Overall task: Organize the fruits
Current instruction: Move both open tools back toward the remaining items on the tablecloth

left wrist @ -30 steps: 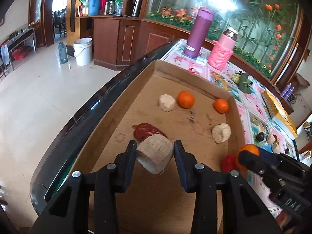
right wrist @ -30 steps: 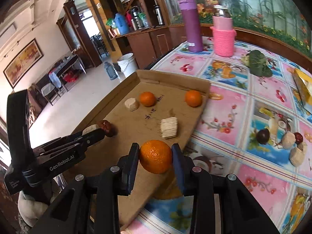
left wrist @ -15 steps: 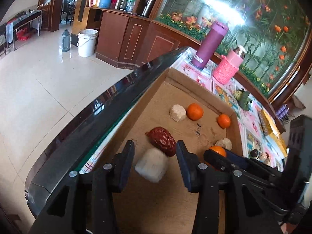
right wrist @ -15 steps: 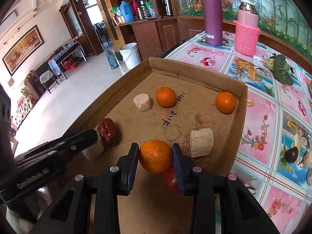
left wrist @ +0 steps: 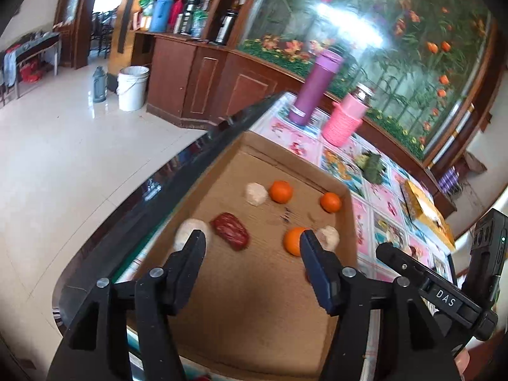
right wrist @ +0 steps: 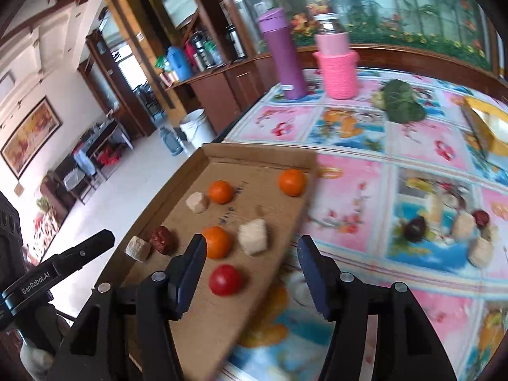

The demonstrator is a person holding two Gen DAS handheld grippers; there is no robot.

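A cardboard tray [left wrist: 254,285] [right wrist: 203,324] lies on the table. My left gripper [left wrist: 250,247] is open and empty above the tray's near end. A beige block [left wrist: 187,231] lies by its left finger, next to a red date [left wrist: 230,230]. My right gripper [right wrist: 250,250] is open and empty over the tray's right edge. An orange [right wrist: 217,241] [left wrist: 293,239], a beige block [right wrist: 253,236] and a red tomato [right wrist: 225,279] lie on the tray between and before its fingers. Two more oranges [right wrist: 220,191] [right wrist: 292,182] and a block [right wrist: 197,202] lie farther back.
More fruit pieces [right wrist: 444,225] lie on the flowered tablecloth [right wrist: 365,190] at the right. A purple flask [right wrist: 282,60], a pink-sleeved jar [right wrist: 338,63], a green vegetable [right wrist: 401,101] and a yellow box [right wrist: 485,123] stand farther back. The table's dark edge [left wrist: 152,197] runs left of the tray.
My left gripper opened and let the beige block down by the date. My right gripper opened and left the orange on the tray, then drew back to the right.
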